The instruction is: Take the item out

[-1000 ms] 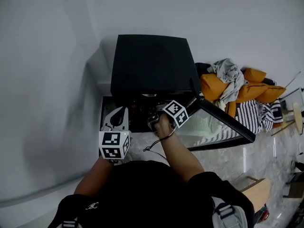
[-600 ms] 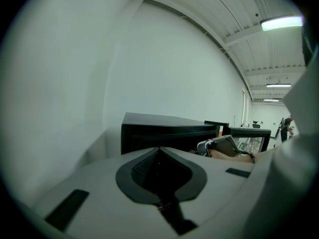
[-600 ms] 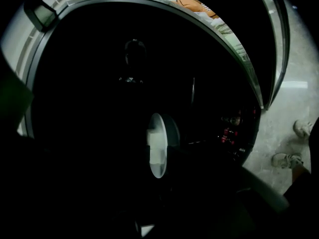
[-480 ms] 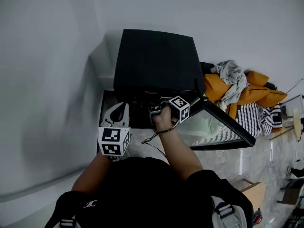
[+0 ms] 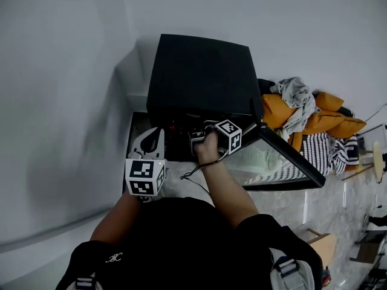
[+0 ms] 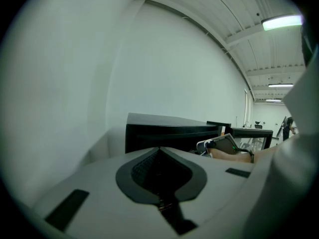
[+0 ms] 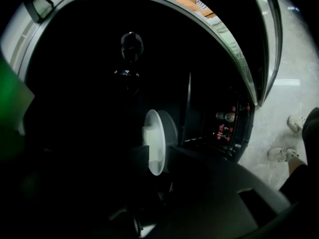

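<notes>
White dish (image 7: 153, 142) is the only thing I can see to take out. It stands edge-on right between the fingers of the right gripper (image 7: 154, 156), inside the dark of the black cabinet (image 5: 199, 77). Those fingers look narrowed onto its rim, one against each face, though it is so dim in there that I judge the pinch more than see it. To do this step well, I'd want the grip seated well past the rim so the dish can't pivot. Then the dish should be drawn straight back toward the person through the opening. It needs to stay clear of the cabinet's front edge above the fingers and of the glass door (image 5: 278, 162) hanging open to their right. The left gripper (image 6: 159, 149) waits just left of them, outside the cabinet, with its fingers pressed together on nothing. It would have to open before it could steady the dish once that comes clear. Beyond the right fingers and to their right sit some small red-topped things (image 7: 227, 126), too small for me to count. My count is one dish, one cabinet, one door and two grippers, each with one marker cube (image 5: 145, 177). Far past the door lies a heap of orange and striped cloth (image 5: 314, 122), whose pieces I can't separate.
</notes>
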A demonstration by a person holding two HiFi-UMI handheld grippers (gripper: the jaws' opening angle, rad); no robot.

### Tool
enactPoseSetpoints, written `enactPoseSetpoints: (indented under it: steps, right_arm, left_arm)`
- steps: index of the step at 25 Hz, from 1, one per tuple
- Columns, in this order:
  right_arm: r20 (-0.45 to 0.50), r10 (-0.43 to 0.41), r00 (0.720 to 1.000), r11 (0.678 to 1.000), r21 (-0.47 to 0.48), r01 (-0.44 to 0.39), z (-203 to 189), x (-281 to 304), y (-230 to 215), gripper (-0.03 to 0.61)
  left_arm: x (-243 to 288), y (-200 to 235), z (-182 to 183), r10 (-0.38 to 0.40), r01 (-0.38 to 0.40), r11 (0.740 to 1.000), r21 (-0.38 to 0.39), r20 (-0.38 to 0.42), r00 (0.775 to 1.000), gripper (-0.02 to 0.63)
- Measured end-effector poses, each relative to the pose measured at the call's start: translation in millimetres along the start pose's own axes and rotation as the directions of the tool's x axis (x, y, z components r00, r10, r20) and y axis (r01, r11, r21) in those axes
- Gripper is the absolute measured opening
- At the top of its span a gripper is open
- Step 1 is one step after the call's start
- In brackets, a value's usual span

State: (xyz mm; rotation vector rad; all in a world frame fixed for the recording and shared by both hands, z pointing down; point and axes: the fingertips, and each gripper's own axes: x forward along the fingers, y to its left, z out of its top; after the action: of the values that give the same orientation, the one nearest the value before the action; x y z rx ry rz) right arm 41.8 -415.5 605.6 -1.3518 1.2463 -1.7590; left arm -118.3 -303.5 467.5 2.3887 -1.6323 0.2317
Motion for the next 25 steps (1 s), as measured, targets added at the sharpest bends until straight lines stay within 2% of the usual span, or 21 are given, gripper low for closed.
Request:
enactPoseSetpoints:
  steps: [8, 15, 20, 25]
  right_arm:
    - [-0.037, -0.02, 0.999, 0.999, 0.047, 0.022, -9, 0, -1, 0.107]
    - [-0.032, -0.104, 0.994, 0.994, 0.041, 0.106, -8, 3, -5, 0.107]
    - [-0.017, -0.145, 0.989, 0.986, 0.075, 0.146, -7, 5, -8, 0.106]
    - [0.003, -0.199, 0.98, 0.977, 0.079, 0.198, -5, 4, -16, 0.031]
  left_arm:
    - [-6, 2, -2, 0.013, -0.013, 1.0, -0.002, -0.006, 1.0, 0.008]
    - [-9, 2, -4, 0.02, -0.02, 1.0, -0.003, -0.007, 1.0, 0.008]
    - [-9, 2, -3, 0.022, -0.022, 1.0, -0.002, -0.008, 1.0, 0.008]
    - [-11, 2, -4, 0.027, -0.027, 1.0, -0.003, -0.011, 1.0, 0.008]
